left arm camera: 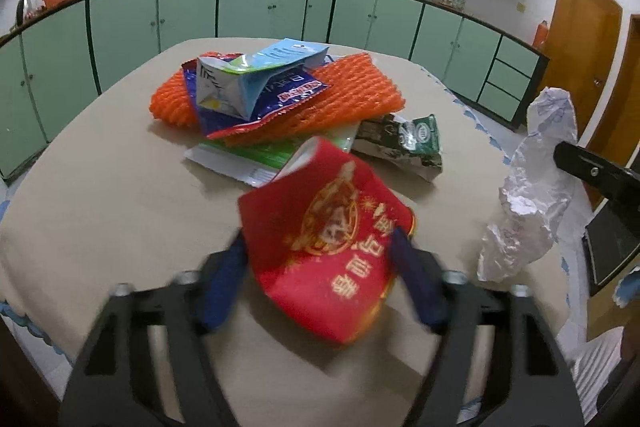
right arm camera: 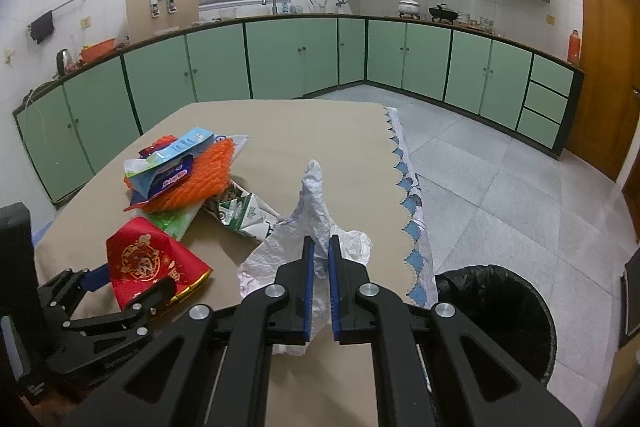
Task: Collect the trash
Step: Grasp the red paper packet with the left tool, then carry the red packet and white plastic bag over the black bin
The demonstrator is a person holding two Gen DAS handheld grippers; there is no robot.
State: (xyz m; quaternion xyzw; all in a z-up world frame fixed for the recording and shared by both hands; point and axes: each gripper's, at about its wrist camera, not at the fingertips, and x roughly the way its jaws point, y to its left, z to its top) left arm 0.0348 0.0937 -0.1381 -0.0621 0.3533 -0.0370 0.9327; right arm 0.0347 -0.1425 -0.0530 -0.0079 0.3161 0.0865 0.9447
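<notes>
Jaws: right gripper point(right arm camera: 319, 259) clamped on white wrapper point(right arm camera: 316, 203), left gripper point(left arm camera: 320, 251) apart around red packet point(left arm camera: 324, 227) | bin point(right arm camera: 496, 303) nr | pile point(left arm camera: 276, 95) left on surface point(left arm camera: 100, 187), est. early

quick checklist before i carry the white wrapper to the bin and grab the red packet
1. Right gripper shut on the white crumpled wrapper: ok.
2. Wrapper lifted off the table: cannot tell; its lower end hangs near the surface.
3. Black-lined trash bin open, on the floor beside the table edge: ok.
4. Left gripper straddling the red packet, fingers on both sides: ok.
5. Left gripper closed on the packet: not ok; the fingers are spread wide and motion-blurred.
6. Orange mesh pile out of both grippers' way: ok.
</notes>
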